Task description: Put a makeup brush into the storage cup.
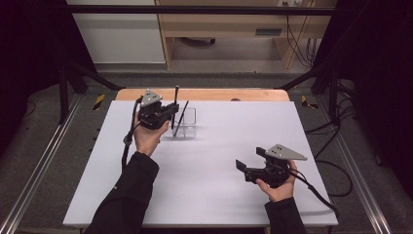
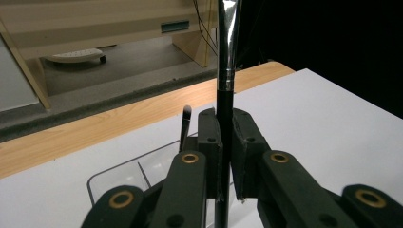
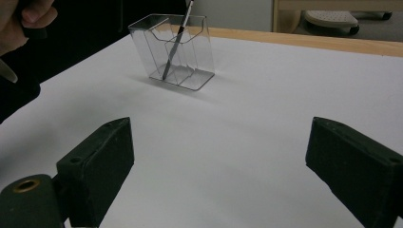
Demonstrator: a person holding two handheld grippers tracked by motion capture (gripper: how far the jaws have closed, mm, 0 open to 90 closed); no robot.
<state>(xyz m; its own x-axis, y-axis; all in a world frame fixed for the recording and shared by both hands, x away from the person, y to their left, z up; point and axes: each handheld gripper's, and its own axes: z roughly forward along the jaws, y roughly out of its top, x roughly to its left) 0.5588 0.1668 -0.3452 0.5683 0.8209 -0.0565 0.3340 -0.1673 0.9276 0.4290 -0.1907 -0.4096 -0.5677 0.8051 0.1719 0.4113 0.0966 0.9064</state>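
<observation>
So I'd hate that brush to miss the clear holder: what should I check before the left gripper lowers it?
1. Brush clamped in left gripper: ok, jaws shut on its handle.
2. Brush upright: ok.
3. Brush over an open slot of the holder: cannot tell.
4. Second brush leaning inside, clear of the path: cannot tell.
5. Holder upright on the table: ok.
6. Right gripper clear of the holder: ok, open and well away.

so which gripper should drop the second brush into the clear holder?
Left. Its gripper already clamps the black-handled brush beside the clear plastic holder; the right gripper sits open, farther away.
</observation>
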